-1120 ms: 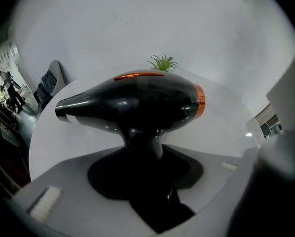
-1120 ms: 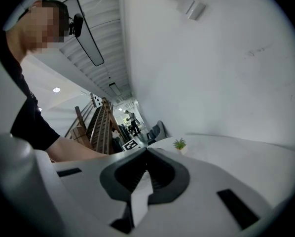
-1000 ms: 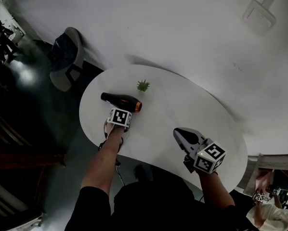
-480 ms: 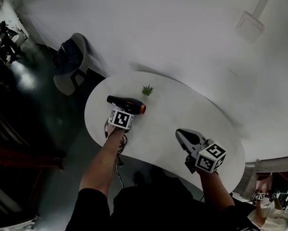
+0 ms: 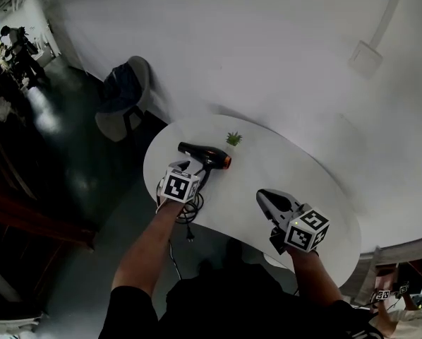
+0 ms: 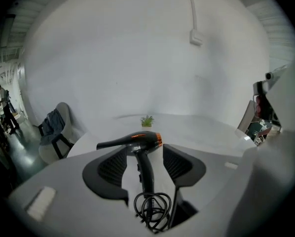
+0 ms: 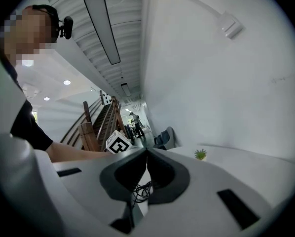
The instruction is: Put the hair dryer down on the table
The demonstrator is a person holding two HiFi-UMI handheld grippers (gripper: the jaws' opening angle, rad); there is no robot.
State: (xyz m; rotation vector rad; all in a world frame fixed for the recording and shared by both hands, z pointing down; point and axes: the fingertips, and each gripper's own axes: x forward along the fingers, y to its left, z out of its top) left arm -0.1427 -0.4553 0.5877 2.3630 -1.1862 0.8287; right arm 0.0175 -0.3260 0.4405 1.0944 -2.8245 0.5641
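The put-down step looks finished: the black hair dryer with an orange band at its mouth [image 5: 205,157] lies on its side on the white oval worktop [image 5: 288,171], near the edge on the person's left, its nozzle pointing left in the head view and its handle running back toward the person; its coiled black cord [image 5: 190,212] sits at the worktop's rim, the plug apparently hanging over it. The left tool [image 6: 143,154] has just been opening and stands released, jaws wide; the handle shows between them in the left gripper view, but the pads do not touch it. The right tool [image 5: 264,195] is clenched on nothing, held over the worktop's near right part, well apart from the dryer. The next move probably calls only for drawing the left tool clear without snagging the cord. Counted: one hair dryer; one small green potted plant [image 5: 233,138] just beyond it; two tools; one grey chair draped with dark cloth [image 5: 123,97].
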